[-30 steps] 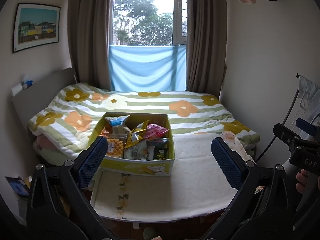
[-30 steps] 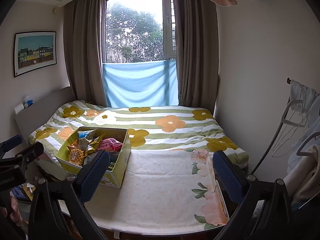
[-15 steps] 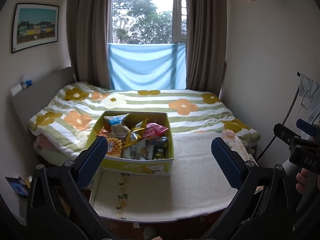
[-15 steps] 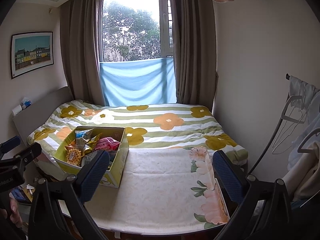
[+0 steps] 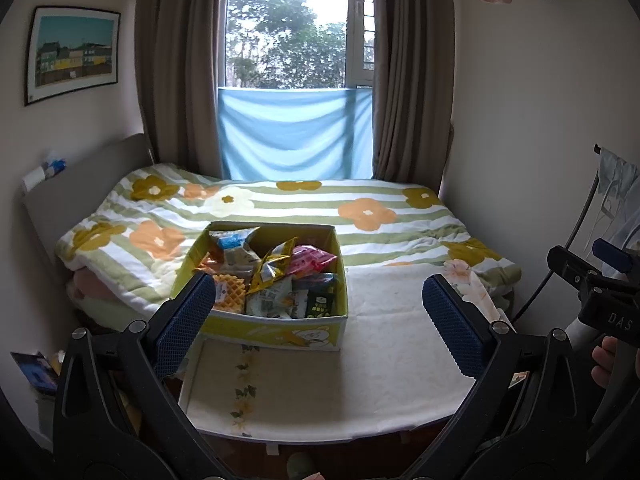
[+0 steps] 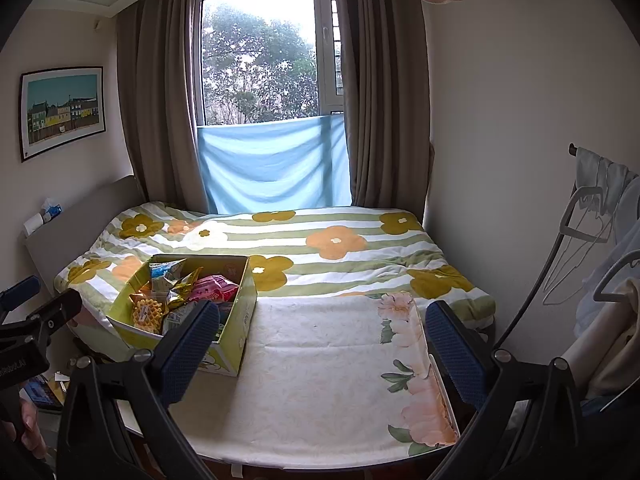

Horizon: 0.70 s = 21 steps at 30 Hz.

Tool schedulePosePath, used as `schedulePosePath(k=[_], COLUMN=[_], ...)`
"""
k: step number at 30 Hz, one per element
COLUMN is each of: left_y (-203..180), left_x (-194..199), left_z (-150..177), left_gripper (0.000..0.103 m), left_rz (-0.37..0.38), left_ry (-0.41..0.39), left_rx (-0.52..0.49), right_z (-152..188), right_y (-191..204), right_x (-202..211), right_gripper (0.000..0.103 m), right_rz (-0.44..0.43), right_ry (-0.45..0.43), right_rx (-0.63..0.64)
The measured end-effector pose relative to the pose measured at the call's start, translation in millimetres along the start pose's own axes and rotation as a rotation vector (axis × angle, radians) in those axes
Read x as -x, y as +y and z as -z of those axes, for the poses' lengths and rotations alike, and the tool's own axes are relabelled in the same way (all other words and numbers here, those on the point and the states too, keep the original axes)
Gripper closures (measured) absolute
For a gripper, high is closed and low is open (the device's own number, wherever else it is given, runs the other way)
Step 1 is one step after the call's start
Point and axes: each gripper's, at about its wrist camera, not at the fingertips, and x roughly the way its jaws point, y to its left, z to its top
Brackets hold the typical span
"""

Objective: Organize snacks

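Observation:
A yellow-green cardboard box (image 5: 280,330) full of snack packets sits on a low white cloth-covered table (image 5: 380,380) in front of the bed. A waffle packet (image 5: 229,298), a gold bag (image 5: 272,266) and a pink packet (image 5: 312,258) show on top. The box also shows in the right wrist view (image 6: 240,320), at the table's left. My left gripper (image 5: 316,326) is open and empty, held short of the box. My right gripper (image 6: 320,354) is open and empty over the table's near middle.
A bed with a striped flower quilt (image 5: 280,208) lies behind the table. A headboard (image 5: 80,176) stands at left, walls close in on both sides. Clothes hangers (image 6: 580,240) hang at right. Items lie on the floor at left (image 5: 36,372).
Both views have shifted only slightly; the grippers stay open and nothing on the table has moved.

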Motion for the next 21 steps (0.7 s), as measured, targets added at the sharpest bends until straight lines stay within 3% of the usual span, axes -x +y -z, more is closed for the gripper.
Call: schedulePosePath(k=[18,21], left_y=[1.4,2.1], left_x=[8.8,10.8], left_z=[6.2,7.7], left_gripper=[0.000,0.000], left_rz=[-0.015,-0.045], left_ry=[-0.027,-0.042], left_rx=[-0.004,-0.009], right_z=[2.6,3.3], right_y=[1.1,1.7], right_x=[0.0,0.2], right_gripper=[0.000,0.000], right_rz=[0.001,0.001], right_ry=[0.011,0.011], right_rx=[0.002,0.001])
